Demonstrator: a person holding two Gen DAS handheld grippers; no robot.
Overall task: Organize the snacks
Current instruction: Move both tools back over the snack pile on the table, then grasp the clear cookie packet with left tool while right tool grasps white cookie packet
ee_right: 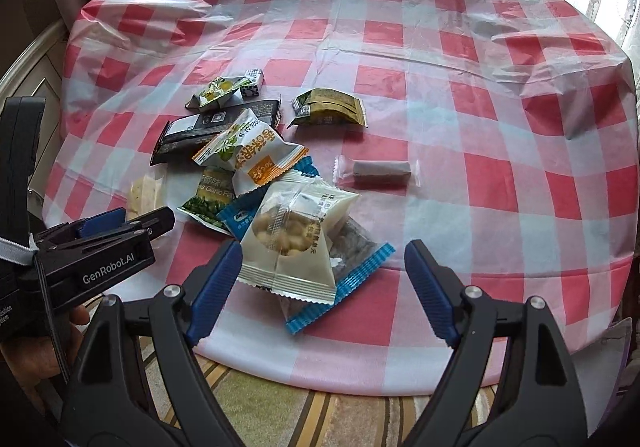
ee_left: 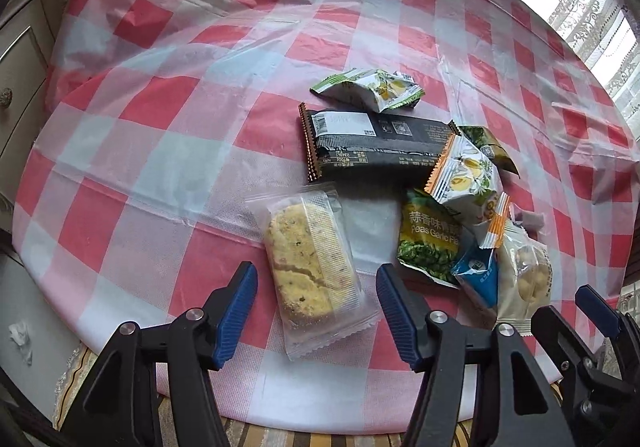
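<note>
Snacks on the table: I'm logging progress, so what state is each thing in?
Left gripper: open, straddling the biscuit pack.
Right gripper: open, empty.
Biscuit pack: sealed, flat, alone.
Black bar: sealed, flat.
Nut pack: sealed, atop the pile.
Roll: wrapped, lying apart.

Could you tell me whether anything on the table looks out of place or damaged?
Nothing looks damaged or spilled. The snacks lie in a loose overlapping pile, and one small grey roll sits apart to its right on the checked tablecloth.

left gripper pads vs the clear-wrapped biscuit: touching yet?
Apart. In the left wrist view the left gripper straddles the biscuit packet, and checked tablecloth shows between each blue pad and the wrapper.
</note>
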